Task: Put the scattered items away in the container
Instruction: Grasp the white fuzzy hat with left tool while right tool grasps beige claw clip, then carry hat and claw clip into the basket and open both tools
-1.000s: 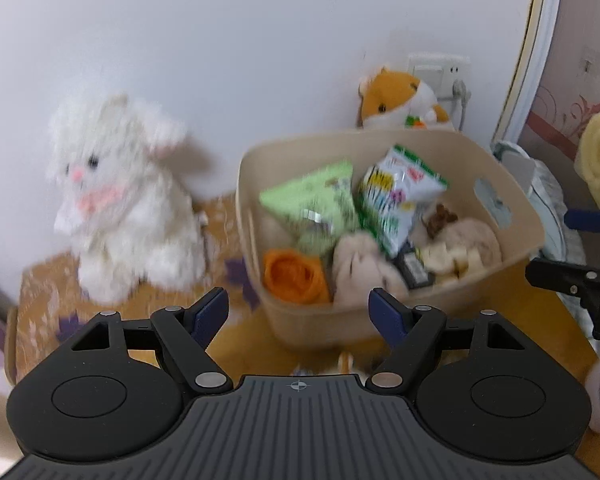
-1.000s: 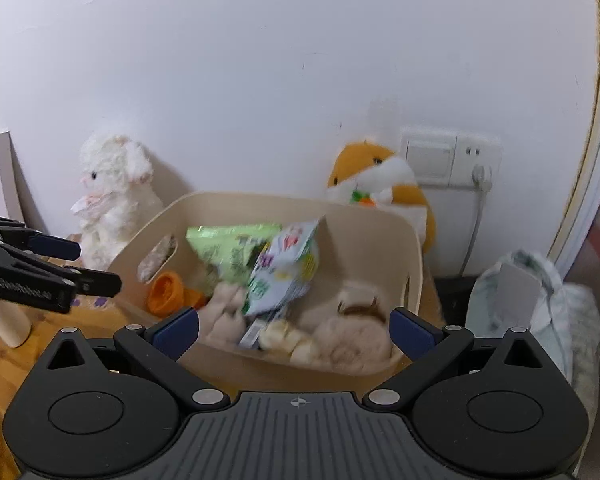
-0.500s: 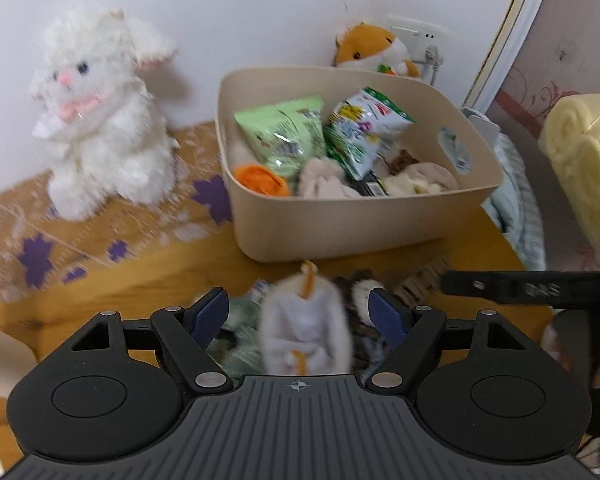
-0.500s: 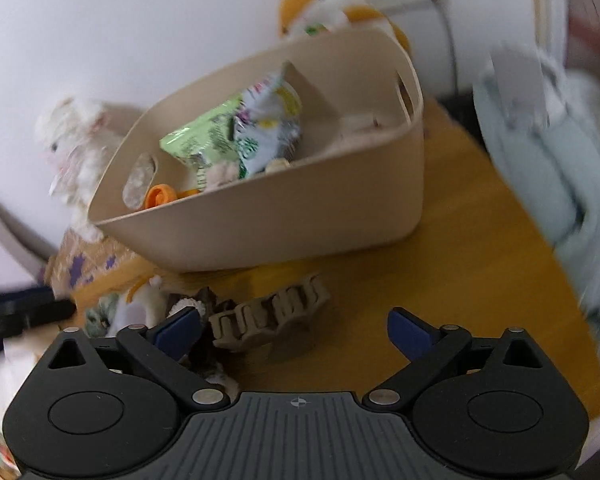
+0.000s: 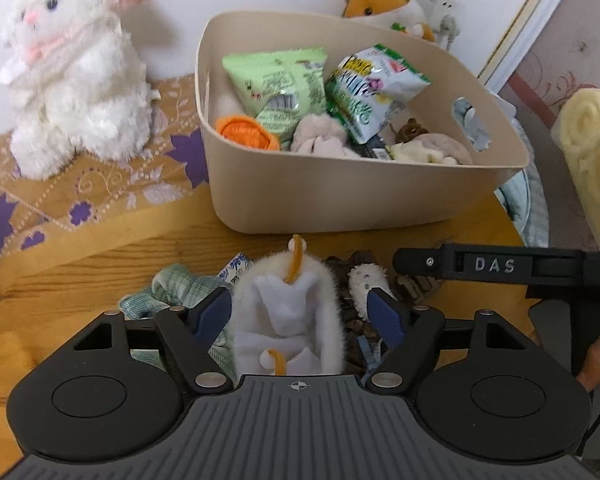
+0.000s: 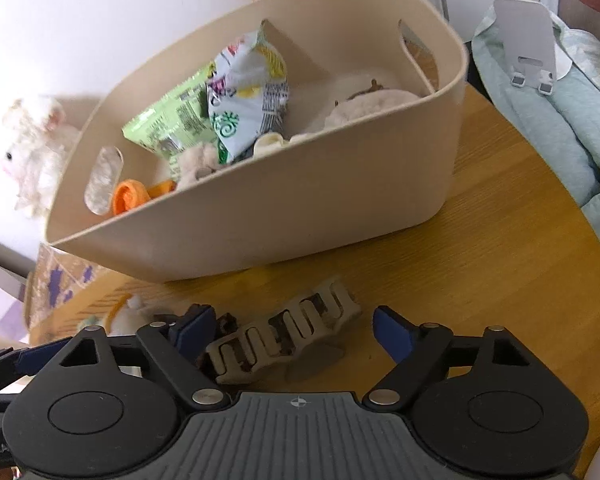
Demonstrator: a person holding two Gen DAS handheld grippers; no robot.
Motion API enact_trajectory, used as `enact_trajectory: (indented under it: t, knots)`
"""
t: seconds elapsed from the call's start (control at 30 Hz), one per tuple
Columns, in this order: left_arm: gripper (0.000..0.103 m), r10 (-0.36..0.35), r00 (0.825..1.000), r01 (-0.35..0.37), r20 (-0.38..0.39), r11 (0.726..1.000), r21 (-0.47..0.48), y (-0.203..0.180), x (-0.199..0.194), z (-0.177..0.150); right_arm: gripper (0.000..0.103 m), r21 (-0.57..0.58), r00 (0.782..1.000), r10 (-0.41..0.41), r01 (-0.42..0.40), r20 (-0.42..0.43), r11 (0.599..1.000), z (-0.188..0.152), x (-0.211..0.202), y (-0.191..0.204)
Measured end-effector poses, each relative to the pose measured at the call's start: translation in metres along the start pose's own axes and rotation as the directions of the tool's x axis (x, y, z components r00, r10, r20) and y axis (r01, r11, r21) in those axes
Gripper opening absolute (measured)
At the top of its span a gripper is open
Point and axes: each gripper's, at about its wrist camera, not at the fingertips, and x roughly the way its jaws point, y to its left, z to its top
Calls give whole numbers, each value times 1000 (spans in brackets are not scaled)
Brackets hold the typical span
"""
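Note:
A beige bin (image 5: 364, 196) (image 6: 284, 216) stands on the wooden table, holding snack packets, an orange item and soft toys. In front of it lies a pile: a white fluffy pouch with orange cords (image 5: 290, 312), a green cloth (image 5: 168, 292), a dark brown furry item (image 5: 348, 276) and a beige claw hair clip (image 6: 284, 336). My left gripper (image 5: 298, 316) is open, its jaws on either side of the white pouch. My right gripper (image 6: 292, 330) is open, low over the hair clip, which lies between its jaws nearer the left one.
A white plush lamb (image 5: 72, 68) sits on a patterned cloth (image 5: 100, 188) left of the bin. An orange hamster plush (image 5: 384, 4) leans on the wall behind it. Pale blue bedding (image 6: 560, 120) lies off the table's right edge, a yellow rolled towel (image 5: 592, 148) further right.
Both grippers have dropped from bin height down toward the pile on the table. The left now straddles the white pouch, the right has closed in on the hair clip.

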Motion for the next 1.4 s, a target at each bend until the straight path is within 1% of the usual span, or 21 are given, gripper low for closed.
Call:
enact_trajectory:
  t: [0.07, 0.1, 0.17, 0.2, 0.23, 0.27, 0.3, 0.37, 0.4, 0.47, 0.53, 0.67, 0.7, 0.73, 0.77, 0.8, 0.83, 1.07, 1.33, 1.4]
  knots:
    - [66, -10, 1000, 10, -23, 1000, -18, 4, 7, 0, 80, -12, 1000, -5, 5, -9, 1000, -2, 5, 1]
    - [65, -10, 999, 9, -32, 1000, -22, 5, 10, 0, 78, -15, 1000, -6, 6, -11, 1000, -3, 6, 1]
    - [57, -10, 999, 9, -46, 1000, -20, 7, 14, -1, 75, -19, 1000, -2, 2, -18, 1000, -2, 8, 0]
    - [55, -12, 999, 11, -53, 1000, -18, 8, 16, -1, 74, -23, 1000, 2, -3, -18, 1000, -3, 8, -1]
    - [51, -16, 998, 15, -59, 1000, -19, 9, 18, -1, 70, -27, 1000, 8, -8, -18, 1000, -1, 9, 0]
    - [47, -21, 998, 20, -65, 1000, -20, 10, 19, -1, 69, -32, 1000, 11, -12, -18, 999, -1, 9, 0]
    - [45, -26, 997, 24, -71, 999, -22, 10, 20, -2, 69, -40, 1000, 10, -10, -19, 999, -1, 8, 1]
    - [35, -26, 996, 24, -82, 999, -22, 12, 22, -3, 69, -48, 1000, 8, -9, -17, 999, -2, 7, 1]
    - [33, -26, 996, 24, -86, 1000, -19, 12, 23, -4, 69, -49, 1000, 8, -8, -14, 999, -3, 7, 1]
    - [24, -28, 996, 27, -87, 1000, -12, 12, 22, -5, 68, -51, 1000, 7, -7, -7, 999, -6, 5, 0]
    - [21, -30, 996, 30, -79, 1000, -8, 11, 21, -6, 68, -59, 1000, 7, -7, -5, 998, -8, 3, 0]
    - [19, -38, 997, 37, -63, 999, -13, 12, 16, -9, 68, -71, 1000, 5, -5, 8, 997, -12, -3, -1]
    - [19, -39, 997, 38, -60, 999, -16, 12, 15, -10, 62, -73, 1000, 8, -6, 17, 997, -13, -6, -2]
    - [19, -41, 998, 40, -57, 999, -20, 12, 13, -11, 44, -79, 999, 17, -14, 39, 997, -14, -10, -3]
    - [19, -43, 998, 42, -54, 999, -24, 12, 12, -12, 39, -82, 999, 27, -23, 38, 996, -14, -13, -3]
    - [19, -46, 998, 45, -52, 999, -27, 13, 11, -13, 31, -84, 999, 28, -25, 28, 996, -14, -13, -3]
    - [19, -46, 998, 45, -51, 999, -28, 13, 10, -13, 30, -92, 999, 28, -26, 21, 995, -14, -13, -2]
    - [16, -48, 998, 47, -36, 998, -29, 13, 1, -17, 29, -133, 998, 41, -34, 46, 990, -24, -20, -1]
    - [14, -56, 998, 56, 5, 998, -23, 9, -15, -20, 29, -173, 994, 59, -41, 97, 984, -32, -42, -1]
    - [14, -58, 998, 58, 12, 998, -19, 9, -18, -19, 29, -174, 991, 66, -46, 114, 984, -25, -44, -1]
